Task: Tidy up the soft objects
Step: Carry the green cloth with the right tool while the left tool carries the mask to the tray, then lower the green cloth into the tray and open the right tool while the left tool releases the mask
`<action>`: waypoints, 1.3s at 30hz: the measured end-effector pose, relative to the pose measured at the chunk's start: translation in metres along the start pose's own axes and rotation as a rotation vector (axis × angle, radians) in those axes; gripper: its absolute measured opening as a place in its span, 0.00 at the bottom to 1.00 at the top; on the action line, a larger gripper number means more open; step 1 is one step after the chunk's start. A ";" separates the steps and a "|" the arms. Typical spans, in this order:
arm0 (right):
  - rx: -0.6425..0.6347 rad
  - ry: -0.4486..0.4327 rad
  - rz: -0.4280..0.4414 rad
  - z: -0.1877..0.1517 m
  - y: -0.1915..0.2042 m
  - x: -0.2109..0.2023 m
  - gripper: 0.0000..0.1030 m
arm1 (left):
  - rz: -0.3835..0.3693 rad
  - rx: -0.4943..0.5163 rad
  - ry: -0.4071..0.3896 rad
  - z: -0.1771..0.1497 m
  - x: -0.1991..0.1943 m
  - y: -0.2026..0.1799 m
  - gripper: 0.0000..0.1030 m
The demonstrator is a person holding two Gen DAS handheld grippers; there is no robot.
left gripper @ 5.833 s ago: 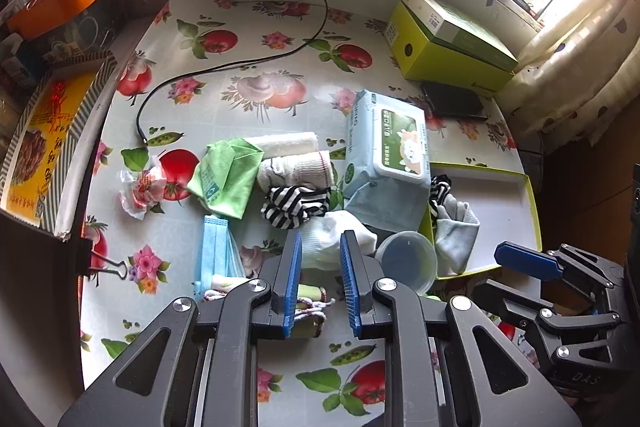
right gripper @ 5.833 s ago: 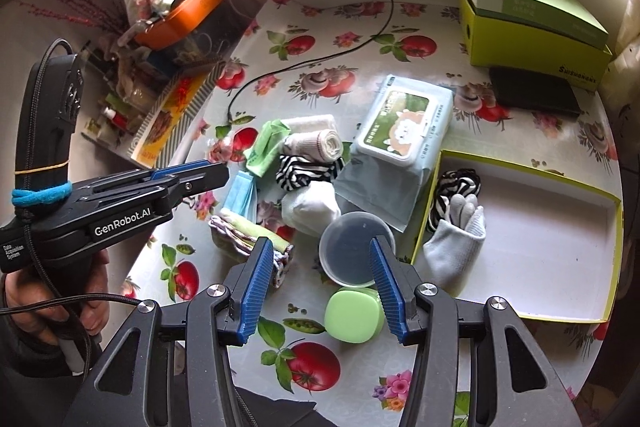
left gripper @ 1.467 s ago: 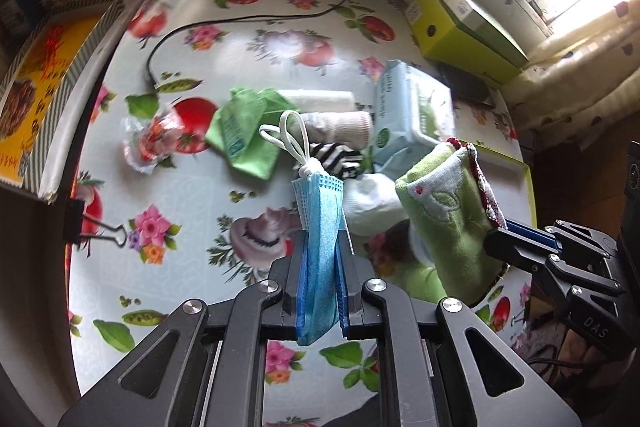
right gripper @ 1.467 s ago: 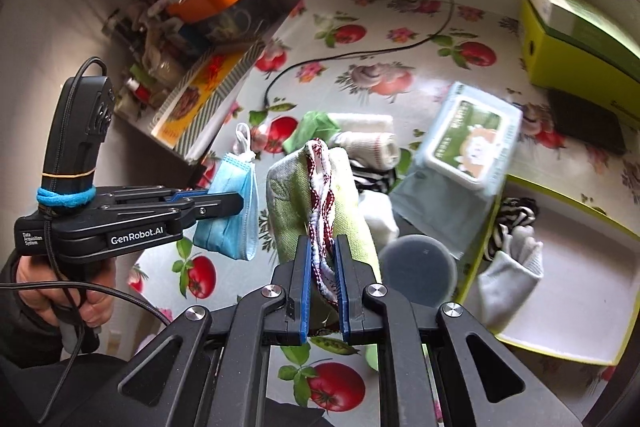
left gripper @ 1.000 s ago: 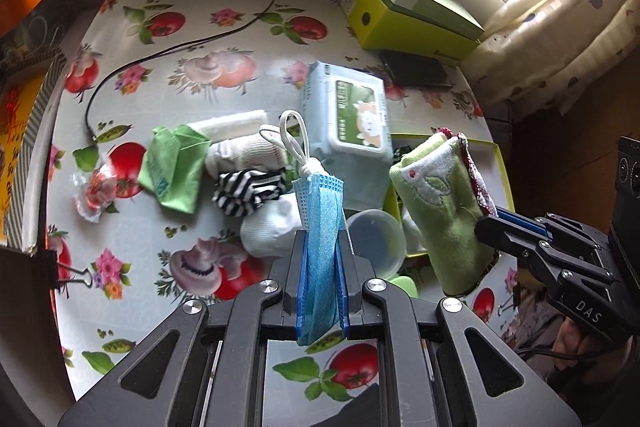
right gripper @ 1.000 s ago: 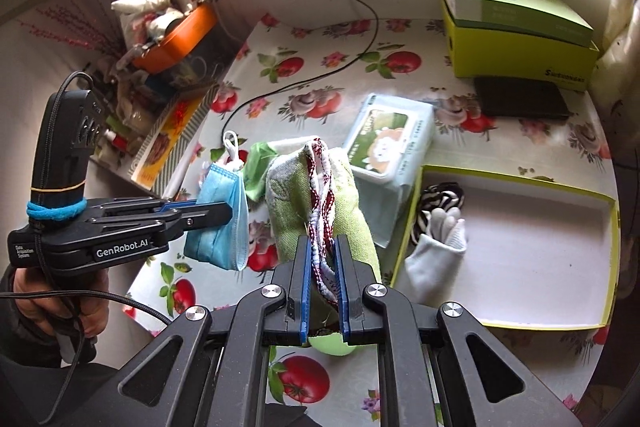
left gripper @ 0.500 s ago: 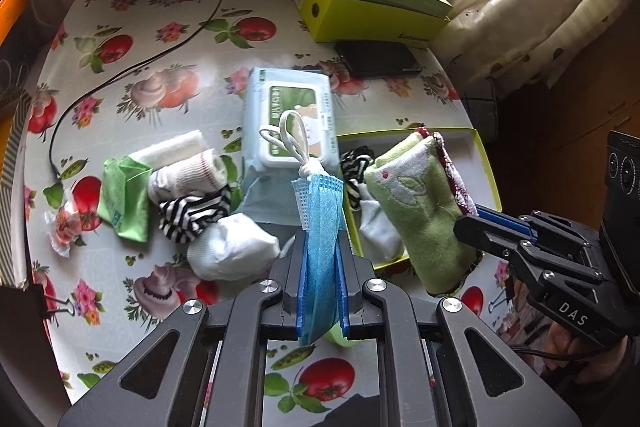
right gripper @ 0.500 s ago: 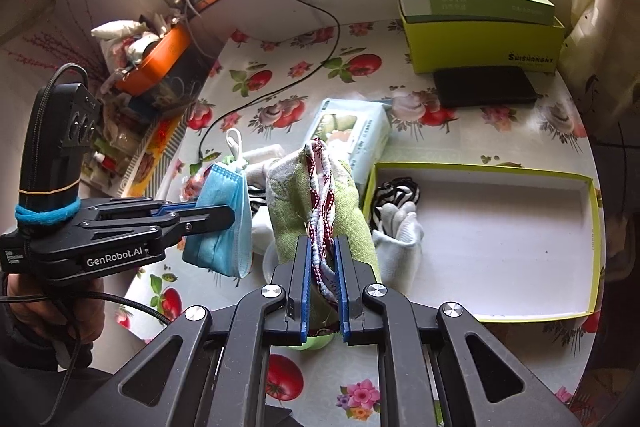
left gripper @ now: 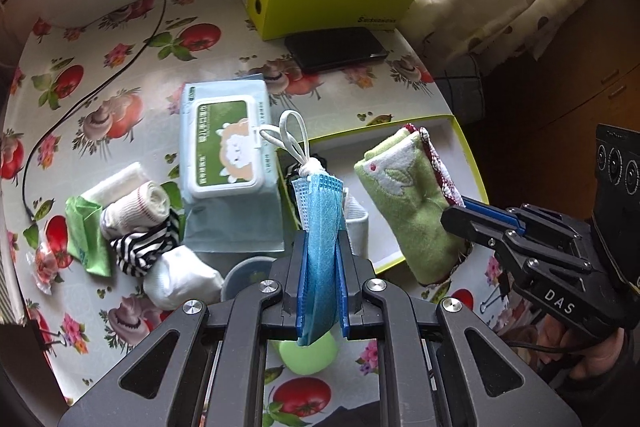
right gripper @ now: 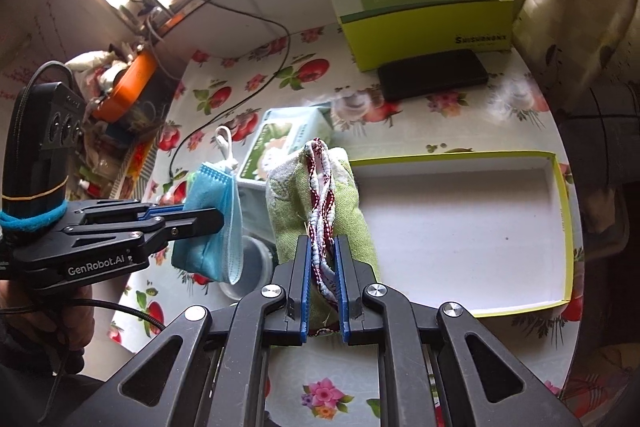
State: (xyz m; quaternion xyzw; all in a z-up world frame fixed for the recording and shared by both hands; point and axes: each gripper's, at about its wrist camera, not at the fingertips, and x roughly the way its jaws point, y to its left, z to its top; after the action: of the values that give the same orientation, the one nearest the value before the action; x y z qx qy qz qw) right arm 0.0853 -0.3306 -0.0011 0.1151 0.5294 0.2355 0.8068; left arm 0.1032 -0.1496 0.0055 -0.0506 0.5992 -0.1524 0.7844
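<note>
Fruit-print oilcloth on the worktop point(left gripper: 120, 39), window light at the back, and a shallow yellow-rimmed tray point(right gripper: 560, 227) on the right side that's mostly bare white inside. Left tool point(left gripper: 320, 287) is pinching a blue face mask point(left gripper: 322, 211), hanging folded w/ the ear loops sticking up. Right tool point(right gripper: 323, 283) is clamped on a green towel point(right gripper: 320, 199) w/ red-white trim, held up in the air near the tray's left end.

Stuff that could go wrong imo: both loads are floppy and right next to each other, so if both go down at once the mask loops could snag the towel or the other tool. Towel is gripped near one edge, so on release it'll prob flop open and drape over the tray rim instead of landing flat. Tray already has socks point(left gripper: 356, 223) bunched at the near end, so dropping there = pile-up, farther in is safer. Also the wipes pack point(left gripper: 228, 163) and round plastic lid point(left gripper: 248, 271) sit just beside the tray, easy to bump on the way down.
</note>
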 end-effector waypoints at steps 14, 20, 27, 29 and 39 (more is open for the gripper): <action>0.112 -0.003 -0.057 -0.001 -0.054 0.006 0.10 | -0.030 0.046 0.052 0.028 0.037 -0.028 0.12; 0.145 0.001 -0.077 -0.001 -0.070 0.010 0.10 | -0.052 0.062 0.088 0.044 0.067 -0.044 0.12; 0.184 0.007 -0.102 -0.002 -0.091 0.016 0.10 | -0.048 0.066 0.135 0.054 0.101 -0.053 0.12; 0.189 0.009 -0.115 -0.002 -0.096 0.018 0.10 | -0.042 0.061 0.145 0.055 0.109 -0.053 0.12; 0.211 -0.001 -0.247 0.002 -0.131 0.019 0.10 | -0.012 0.041 0.175 0.064 0.138 -0.057 0.12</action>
State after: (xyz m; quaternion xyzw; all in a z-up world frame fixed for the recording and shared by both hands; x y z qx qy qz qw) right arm 0.1272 -0.4334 -0.0726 0.1333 0.5608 0.0777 0.8135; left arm 0.1862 -0.2520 -0.0897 -0.0245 0.6617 -0.1732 0.7291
